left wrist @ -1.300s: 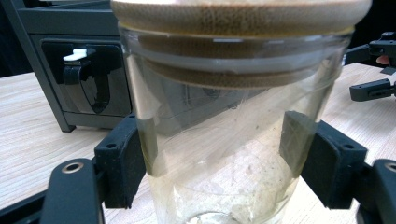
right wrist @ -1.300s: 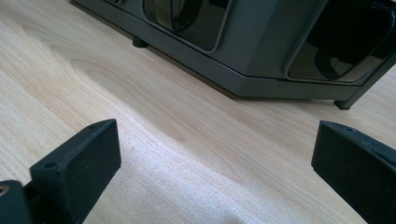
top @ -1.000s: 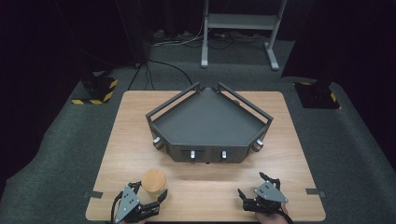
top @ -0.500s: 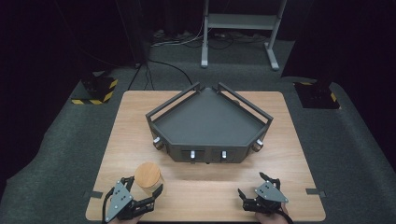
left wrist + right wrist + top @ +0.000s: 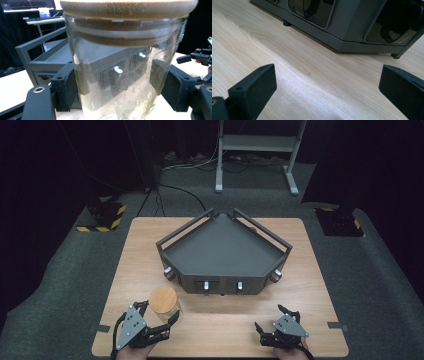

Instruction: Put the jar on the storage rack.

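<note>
At the near left of the wooden surface (image 5: 215, 320), the left gripper (image 5: 159, 319) has its jaws closed on the sides of a clear glass jar (image 5: 120, 75) with a bamboo lid (image 5: 163, 299). Just beyond stands a dark five-sided railed tray (image 5: 220, 252). At the near right, the right gripper (image 5: 274, 319) rests spread wide, holding nothing.

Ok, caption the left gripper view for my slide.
Left gripper's fingers flank a clear glass jar with a bamboo lid, grey tray behind.
</note>
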Demonstrator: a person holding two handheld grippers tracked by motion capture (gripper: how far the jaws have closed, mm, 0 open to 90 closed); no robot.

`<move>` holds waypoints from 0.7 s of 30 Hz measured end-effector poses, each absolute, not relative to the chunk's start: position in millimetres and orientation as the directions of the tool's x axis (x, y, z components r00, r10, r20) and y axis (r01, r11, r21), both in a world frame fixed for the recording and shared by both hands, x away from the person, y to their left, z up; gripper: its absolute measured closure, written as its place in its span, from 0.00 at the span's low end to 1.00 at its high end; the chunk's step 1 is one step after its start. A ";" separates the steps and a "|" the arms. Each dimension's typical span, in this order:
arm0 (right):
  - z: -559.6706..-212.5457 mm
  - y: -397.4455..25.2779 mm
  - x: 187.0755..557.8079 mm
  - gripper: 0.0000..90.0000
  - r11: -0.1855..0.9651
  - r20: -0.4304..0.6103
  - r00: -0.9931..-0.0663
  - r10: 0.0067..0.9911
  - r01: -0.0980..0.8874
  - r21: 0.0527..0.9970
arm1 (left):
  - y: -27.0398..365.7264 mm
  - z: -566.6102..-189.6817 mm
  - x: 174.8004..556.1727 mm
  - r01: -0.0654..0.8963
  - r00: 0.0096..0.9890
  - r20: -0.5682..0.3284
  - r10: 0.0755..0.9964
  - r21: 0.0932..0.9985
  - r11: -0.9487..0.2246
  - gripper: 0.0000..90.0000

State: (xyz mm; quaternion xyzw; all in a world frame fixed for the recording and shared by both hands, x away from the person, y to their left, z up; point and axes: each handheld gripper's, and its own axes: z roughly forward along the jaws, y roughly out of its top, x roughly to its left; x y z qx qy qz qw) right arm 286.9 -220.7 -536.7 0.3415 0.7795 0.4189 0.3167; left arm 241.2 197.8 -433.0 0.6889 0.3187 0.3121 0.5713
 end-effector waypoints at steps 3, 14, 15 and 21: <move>-536.7 -220.8 286.9 0.01 0.415 -0.207 -0.566 0.798 0.267 0.870 | 195.5 -429.6 244.6 0.080 0.607 0.066 0.792 0.987 -0.143 0.28; -536.7 -221.2 287.0 0.01 0.411 -0.204 -0.566 0.799 0.268 0.871 | 189.7 -416.9 255.3 0.067 0.614 0.072 0.786 0.987 -0.143 0.28; -536.6 -221.3 287.0 0.01 0.411 -0.203 -0.565 0.799 0.268 0.871 | 189.1 -415.8 256.3 0.066 0.614 0.074 0.786 0.987 -0.144 0.28; -536.6 -221.3 286.9 0.01 0.410 -0.203 -0.565 0.800 0.268 0.872 | 187.1 -411.5 262.1 0.063 0.613 0.069 0.787 0.989 -0.136 0.28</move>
